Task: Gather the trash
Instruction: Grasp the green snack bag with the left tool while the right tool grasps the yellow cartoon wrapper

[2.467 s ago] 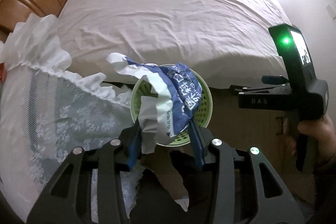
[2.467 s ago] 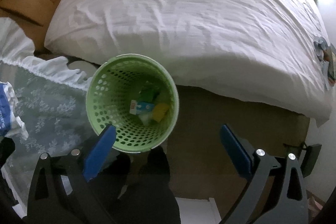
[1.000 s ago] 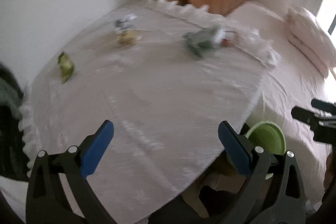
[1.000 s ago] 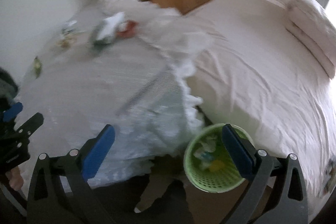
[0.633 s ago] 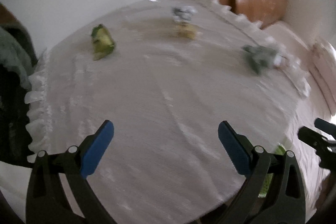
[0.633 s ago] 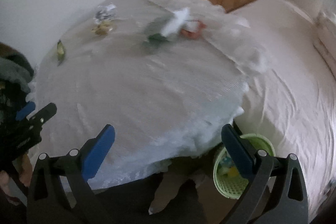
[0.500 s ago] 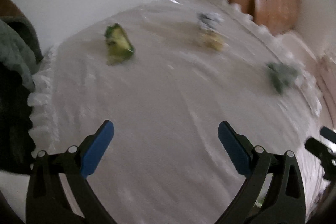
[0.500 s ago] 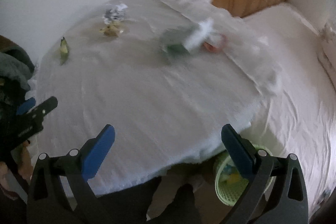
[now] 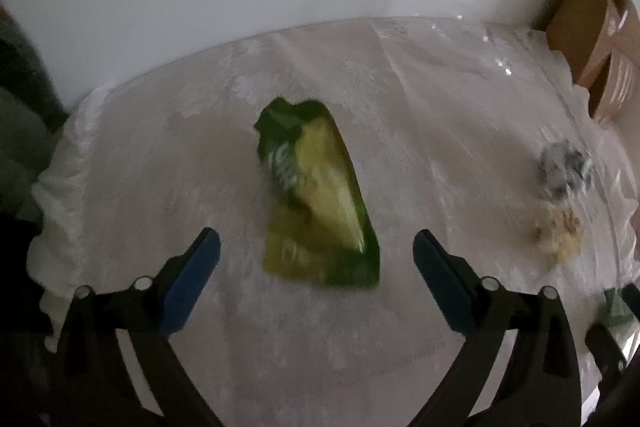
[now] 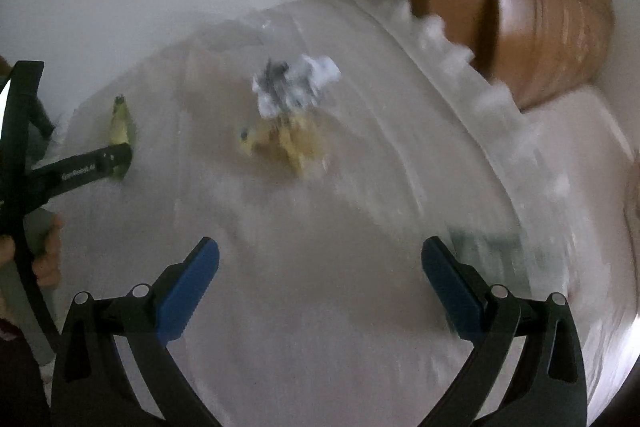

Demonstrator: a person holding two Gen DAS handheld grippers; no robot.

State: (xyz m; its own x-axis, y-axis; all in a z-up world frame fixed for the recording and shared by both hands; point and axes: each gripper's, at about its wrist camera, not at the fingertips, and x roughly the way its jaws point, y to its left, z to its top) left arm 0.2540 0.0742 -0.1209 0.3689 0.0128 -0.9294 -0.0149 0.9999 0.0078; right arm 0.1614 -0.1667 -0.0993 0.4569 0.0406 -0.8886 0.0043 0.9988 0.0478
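step: reach for the next piece of trash; left gripper [image 9: 316, 255] hangs over the green-yellow snack wrapper [image 9: 316, 199], steeply nose-down
left jaws: wide but closing; the wrapper lies between the blue pads in the left wrist view, pads not on it yet, nothing held
right jaws: right gripper [image 10: 320, 275] spread wide, empty, only bare cloth between the pads
wrapper place: flat on the lace-covered counter [image 9: 420, 131], near the wall-side edge, well apart from the other trash
next move: judged — drop the left jaws the rest of the way so a pad lands either side of the wrapper, pinch, lift; the film lies flat, so the pads likely need to scrape the cloth to get under an edge
risk: judged — lace cloth could get pinched together with the wrapper
count, wrappers: 1 green-yellow
count, paper wads: 1 crumpled white-grey paper wad [image 10: 296, 87]
count, yellow scraps: 1 yellowish crumpled scrap [image 10: 284, 143], touching or just beside the wad; blur too strong to tell
count, other trash: 1 grey-green blurred item [image 10: 484, 251] near the right gripper's right pad; kind unclear
count, grippers: 2
count, hands seen: 1, a hand [image 10: 44, 247] on the left gripper's handle at the right wrist view's left edge
bin: not in view now
background: brown headboard [image 10: 520, 7] past the frilled cloth edge
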